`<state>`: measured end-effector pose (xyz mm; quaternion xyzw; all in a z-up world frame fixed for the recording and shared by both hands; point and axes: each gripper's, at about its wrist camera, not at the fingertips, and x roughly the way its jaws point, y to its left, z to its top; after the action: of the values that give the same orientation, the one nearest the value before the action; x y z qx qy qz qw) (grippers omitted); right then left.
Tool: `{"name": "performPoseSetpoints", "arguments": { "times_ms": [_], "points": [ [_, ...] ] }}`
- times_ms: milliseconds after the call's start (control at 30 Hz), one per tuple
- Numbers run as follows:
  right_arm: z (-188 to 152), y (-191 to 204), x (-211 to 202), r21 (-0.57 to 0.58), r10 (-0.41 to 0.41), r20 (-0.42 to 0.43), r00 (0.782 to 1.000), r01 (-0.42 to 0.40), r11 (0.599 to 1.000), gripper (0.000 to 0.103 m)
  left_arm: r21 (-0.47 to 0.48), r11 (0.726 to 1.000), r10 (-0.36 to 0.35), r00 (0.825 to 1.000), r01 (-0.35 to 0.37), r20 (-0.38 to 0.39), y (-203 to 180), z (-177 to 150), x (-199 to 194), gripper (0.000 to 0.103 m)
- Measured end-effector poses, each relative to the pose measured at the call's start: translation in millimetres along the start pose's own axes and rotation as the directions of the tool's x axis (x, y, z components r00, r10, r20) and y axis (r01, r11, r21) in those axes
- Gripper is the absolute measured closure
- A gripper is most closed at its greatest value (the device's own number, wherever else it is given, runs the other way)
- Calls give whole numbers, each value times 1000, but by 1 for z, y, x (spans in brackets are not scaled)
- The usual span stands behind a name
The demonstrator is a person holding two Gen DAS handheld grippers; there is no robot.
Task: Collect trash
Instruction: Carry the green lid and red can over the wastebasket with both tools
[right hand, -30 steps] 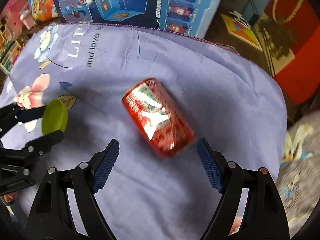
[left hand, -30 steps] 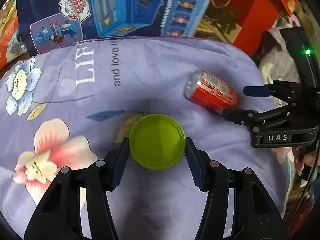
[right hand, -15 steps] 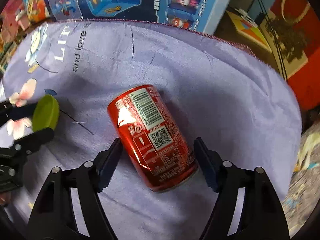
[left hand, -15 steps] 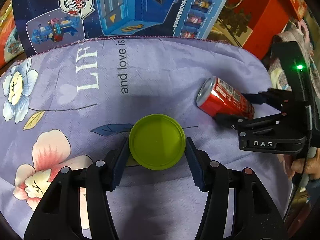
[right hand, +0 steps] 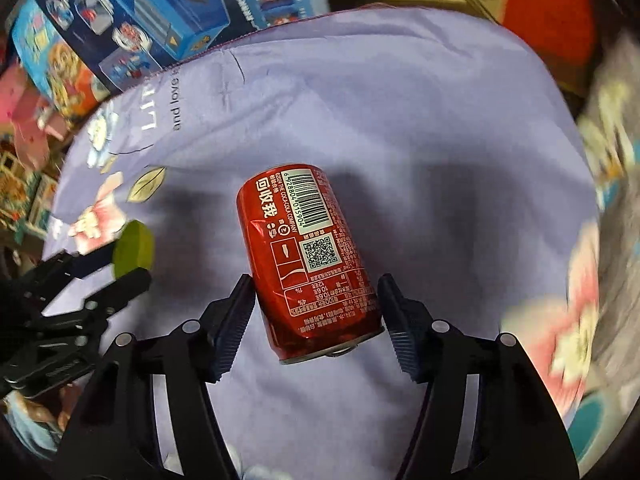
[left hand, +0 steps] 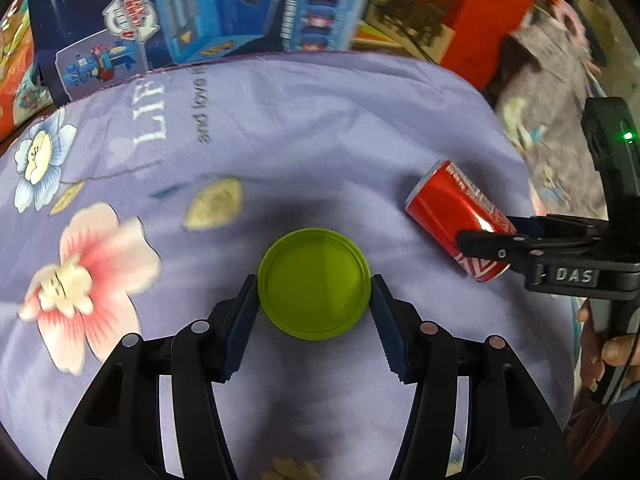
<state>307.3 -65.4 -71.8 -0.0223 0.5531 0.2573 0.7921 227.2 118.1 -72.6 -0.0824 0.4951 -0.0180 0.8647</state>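
A: Left tool (left hand: 314, 294) first: what is seen between its fingers?

B: A round lime-green lid (left hand: 314, 283) is gripped at its rim, one ribbed blue pad pressed against each side. It is shown face-on to the left wrist camera and edge-on in the right wrist view, held above the cloth.

A: And the right tool (right hand: 316, 300)?

B: Its jaws are closing around a red Coca-Cola can (right hand: 306, 258). The can is lying on its side between the pads, barcode and QR code turned upward, its far end pointing away from the camera. The right pad appears to be against the can's lower edge; whether the left pad touches cannot be told. A firm grip is not confirmed.

A: Where is the can located?

B: On a lavender cloth (left hand: 320, 120) printed with flowers, leaves and lettering, toward the cloth's right side as seen from the left wrist.

A: Are any containers seen, and what is in them?

B: A blue toy box (left hand: 192, 20) is standing beyond the far edge of the cloth, with a red box (left hand: 476, 12) to its right. Their contents cannot be made out.

A: Is the person visible?

B: Only fingers (left hand: 600, 348) wrapped around the right tool's handle.
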Motion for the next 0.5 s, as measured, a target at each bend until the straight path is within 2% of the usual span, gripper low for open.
{"name": "performPoseSetpoints", "arguments": {
  "times_ms": [333,500],
  "points": [
    [-101,-49,-80,182,93,131,987,-116,976,42,114,991,-69,997,73,-35,-82,-56,-19,46],
    [-145,-80,-114,249,72,203,977,-123,961,42,183,977,-104,994,110,-40,-130,-66,-28,46]
  ]
}}
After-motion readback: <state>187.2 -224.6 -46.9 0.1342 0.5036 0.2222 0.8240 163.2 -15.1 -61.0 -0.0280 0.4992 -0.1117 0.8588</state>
